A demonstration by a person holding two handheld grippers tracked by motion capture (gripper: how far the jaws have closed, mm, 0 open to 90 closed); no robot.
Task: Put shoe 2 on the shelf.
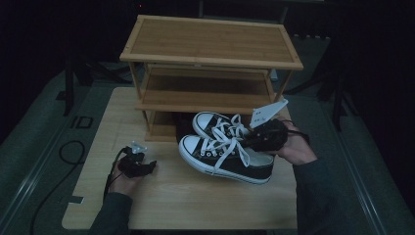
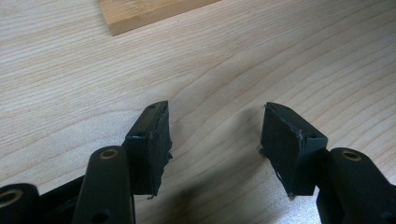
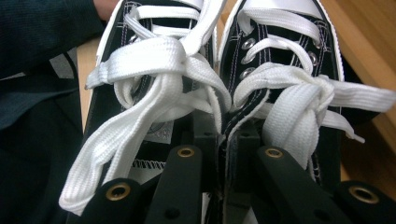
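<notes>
A pair of black canvas sneakers with white laces and toe caps sits side by side in front of the rack: the nearer shoe (image 1: 222, 159) and the farther shoe (image 1: 215, 125), toes pointing left. My right gripper (image 1: 254, 139) comes in from their heel end and is shut on the two inner walls pinched together. In the right gripper view the jaws (image 3: 226, 140) clamp between the left shoe (image 3: 140, 70) and the right shoe (image 3: 280, 51). My left gripper (image 1: 147, 167) rests low over the table at the left, open, with bare wood between its jaws (image 2: 215, 130).
A bamboo shoe rack (image 1: 210, 44) with three shelves stands at the back of the light wooden table (image 1: 186, 196). Its foot (image 2: 140, 14) lies just beyond my left gripper. A dark sleeve (image 3: 42, 32) is beside the shoes. A cable (image 1: 68, 152) lies on the floor at left.
</notes>
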